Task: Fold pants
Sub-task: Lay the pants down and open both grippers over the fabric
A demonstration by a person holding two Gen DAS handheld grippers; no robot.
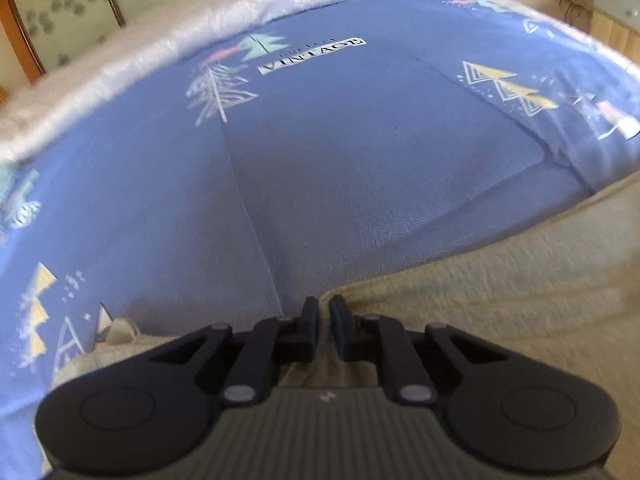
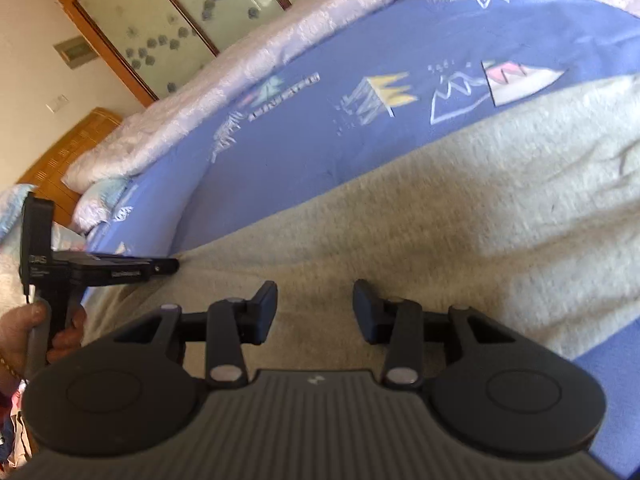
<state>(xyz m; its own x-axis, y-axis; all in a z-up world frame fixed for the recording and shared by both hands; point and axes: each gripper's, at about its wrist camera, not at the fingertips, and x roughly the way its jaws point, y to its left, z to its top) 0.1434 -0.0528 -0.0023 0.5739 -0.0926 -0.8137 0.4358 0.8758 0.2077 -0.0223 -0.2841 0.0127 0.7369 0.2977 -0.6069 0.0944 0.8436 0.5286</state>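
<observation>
Pants (image 2: 400,208), beige-grey and fleecy, lie spread on a blue patterned bedsheet (image 1: 320,140) along the near edge of the bed, with a white quilt (image 1: 160,40) bunched along the far edge. The left gripper (image 1: 324,312) sits at the fabric's edge where it meets the sheet, its jaws nearly closed with only a thin gap; cloth appears pinched between them, though the blur leaves this uncertain. The right gripper (image 2: 315,304) hovers over the middle of the cloth, its jaws wide apart and holding nothing. The person's left hand (image 2: 24,332) shows at the left of the right wrist view. The fabric looks soft, limp and light, likely to sag and crease rather than slip; hems or waistband corners seem the best places to grip.
</observation>
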